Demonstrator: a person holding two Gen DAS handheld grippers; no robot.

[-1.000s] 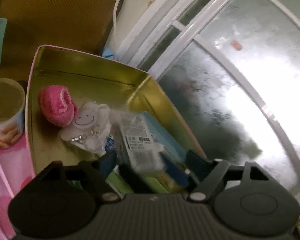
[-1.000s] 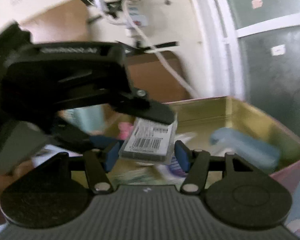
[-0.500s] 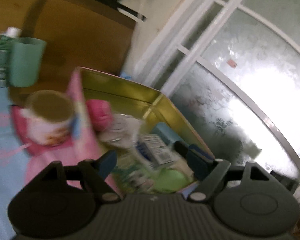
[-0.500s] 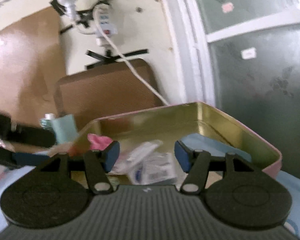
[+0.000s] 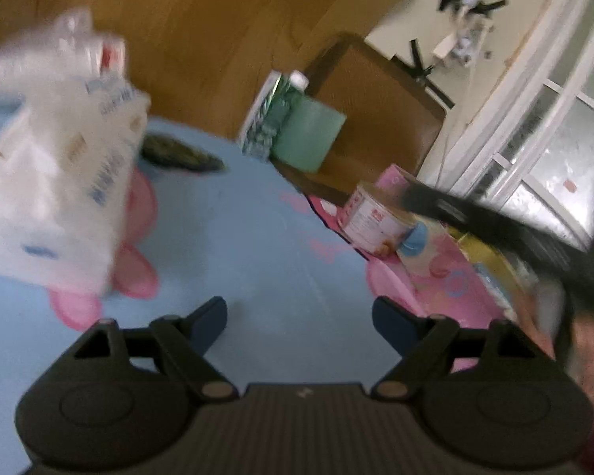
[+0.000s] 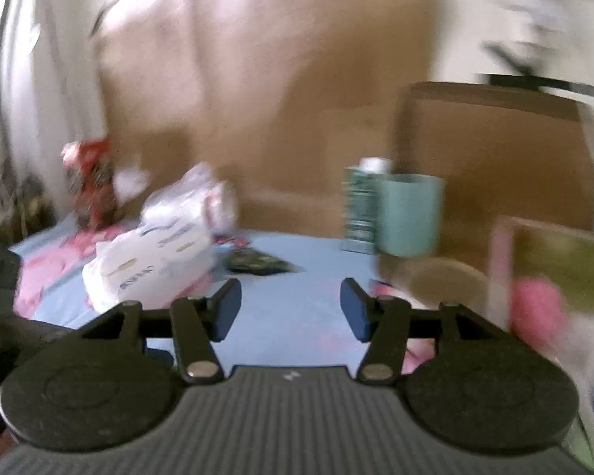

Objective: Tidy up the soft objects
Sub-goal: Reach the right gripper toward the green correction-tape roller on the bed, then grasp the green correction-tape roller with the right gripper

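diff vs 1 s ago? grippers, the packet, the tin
Left gripper let the barcoded packet go into the tin, and both it and the right gripper swung away left toward the white tissue pack. Both are open and empty. Green cup and mug unmoved.

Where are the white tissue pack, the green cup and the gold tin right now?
white tissue pack (image 6: 154, 269), right wrist view, middle of its front face.
green cup (image 6: 410, 215), right wrist view, side wall.
gold tin (image 6: 566, 261), right wrist view, inner wall.

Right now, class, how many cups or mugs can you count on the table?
2. The green cup stands at the back beside a patterned carton; the printed mug sits on the pink cloth next to the tin box. Blur may hide others.
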